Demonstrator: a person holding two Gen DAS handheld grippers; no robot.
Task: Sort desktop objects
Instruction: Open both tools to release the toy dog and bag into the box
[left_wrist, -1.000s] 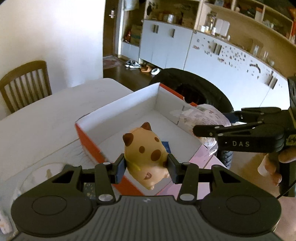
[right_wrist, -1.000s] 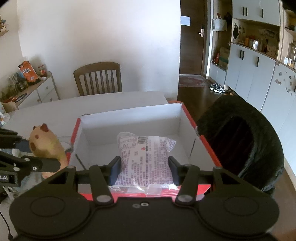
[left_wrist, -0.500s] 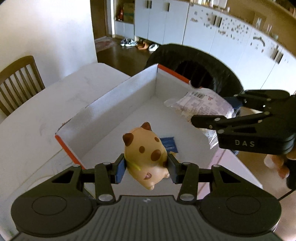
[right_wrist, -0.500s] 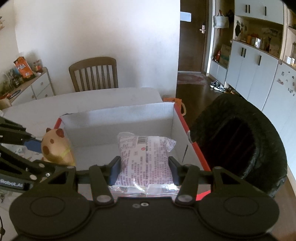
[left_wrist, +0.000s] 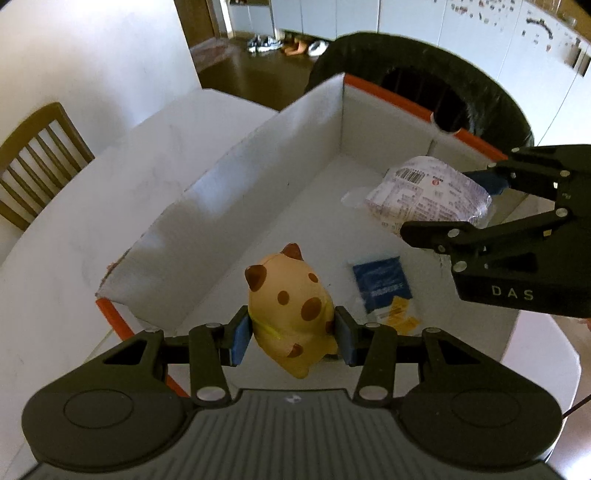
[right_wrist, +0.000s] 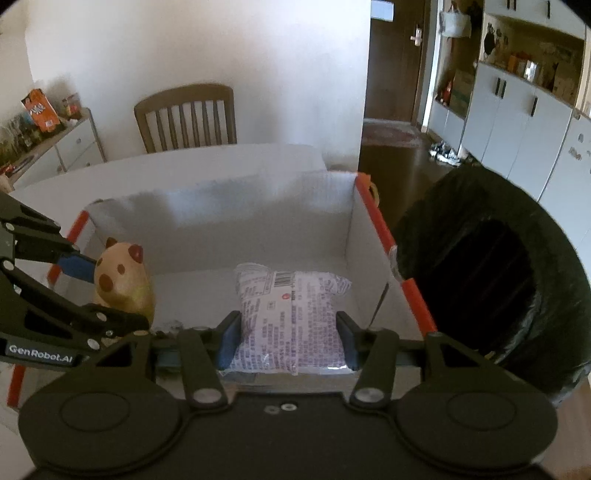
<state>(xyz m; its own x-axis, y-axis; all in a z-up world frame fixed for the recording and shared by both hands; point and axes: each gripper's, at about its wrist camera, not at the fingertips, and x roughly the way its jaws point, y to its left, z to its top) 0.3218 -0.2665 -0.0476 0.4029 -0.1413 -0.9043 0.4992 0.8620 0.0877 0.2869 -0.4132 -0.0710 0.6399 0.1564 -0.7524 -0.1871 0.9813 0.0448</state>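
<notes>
1. We hold the spotted toy (left_wrist: 291, 310) clenched in the left gripper (left_wrist: 291, 338), above the box (left_wrist: 236, 199) floor near its left wall.
2. Our right gripper (right_wrist: 288, 341) grasps the snack packet (right_wrist: 291, 317) over the box's right side.
3. Released from above the floor, the toy could tumble onto the blue sachet (left_wrist: 382, 282).

Packet print (right_wrist: 291, 317): too small to read.
Blue sachet (left_wrist: 382, 282): text blurred.
Chair (left_wrist: 33, 158): cut off by left edge.

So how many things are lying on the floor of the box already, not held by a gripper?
1: a small blue packet lies flat on the floor of the cardboard box, near the middle. The left gripper's spotted toy may hide more.
</notes>
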